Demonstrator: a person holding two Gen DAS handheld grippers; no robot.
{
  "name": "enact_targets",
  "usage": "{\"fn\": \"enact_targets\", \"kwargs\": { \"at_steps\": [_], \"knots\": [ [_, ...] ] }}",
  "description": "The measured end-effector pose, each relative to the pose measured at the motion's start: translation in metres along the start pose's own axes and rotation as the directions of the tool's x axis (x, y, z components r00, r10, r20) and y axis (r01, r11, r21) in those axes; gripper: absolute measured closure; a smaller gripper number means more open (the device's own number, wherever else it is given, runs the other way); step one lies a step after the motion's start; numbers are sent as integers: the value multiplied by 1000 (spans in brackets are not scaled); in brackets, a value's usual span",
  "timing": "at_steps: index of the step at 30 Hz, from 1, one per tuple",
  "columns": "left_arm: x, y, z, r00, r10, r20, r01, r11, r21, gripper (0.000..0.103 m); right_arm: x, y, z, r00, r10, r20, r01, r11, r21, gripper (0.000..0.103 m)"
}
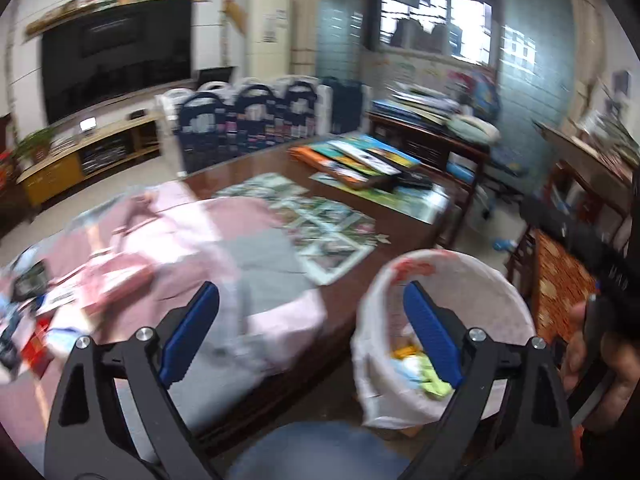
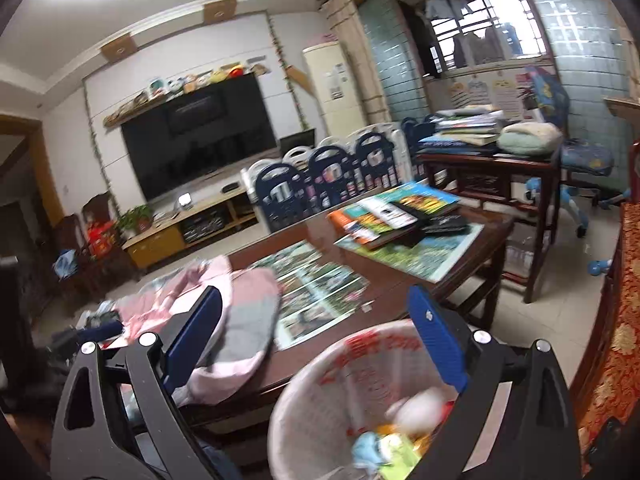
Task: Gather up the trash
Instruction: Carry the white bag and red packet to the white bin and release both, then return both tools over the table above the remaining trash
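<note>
Both claws stand wide open with nothing between their blue pads: the left claw (image 1: 312, 332) hangs over the edge of the surface (image 1: 404, 224), the right claw (image 2: 316, 334) just above the bin (image 2: 316, 412). One bin stands on the floor beside the surface, lined with one thin white bag (image 1: 372, 392) printed in red. Trash (image 2: 384, 440) already lies in it: a pale crumpled wad, a blue scrap, a yellow-green wrapper and something orange, at least four pieces, though blur hides any exact count. Such scraps look light, soft and crushable, so a pinch across the bulk of each should hold; the liner looks flimsy and slippery, best taken by its rolled rim. One pink and grey garment (image 1: 224, 248) sprawls over the near end, soft and limp. One stack of books (image 2: 392, 216) sits at the far end, and printed sheets (image 2: 316, 292) lie flat between them.
</note>
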State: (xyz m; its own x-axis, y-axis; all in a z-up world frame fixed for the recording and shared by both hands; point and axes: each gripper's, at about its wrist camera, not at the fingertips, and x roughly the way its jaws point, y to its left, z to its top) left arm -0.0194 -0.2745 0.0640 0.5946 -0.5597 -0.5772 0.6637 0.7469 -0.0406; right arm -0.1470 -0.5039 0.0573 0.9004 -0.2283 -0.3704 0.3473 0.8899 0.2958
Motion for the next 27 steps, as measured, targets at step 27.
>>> {"fn": "enact_targets", "kwargs": {
  "at_steps": [27],
  "knots": [
    [-161, 258, -121, 808, 589, 22, -530, 742, -411, 6, 82, 263, -71, 890, 391, -234, -440, 872, -217, 11]
  ]
}}
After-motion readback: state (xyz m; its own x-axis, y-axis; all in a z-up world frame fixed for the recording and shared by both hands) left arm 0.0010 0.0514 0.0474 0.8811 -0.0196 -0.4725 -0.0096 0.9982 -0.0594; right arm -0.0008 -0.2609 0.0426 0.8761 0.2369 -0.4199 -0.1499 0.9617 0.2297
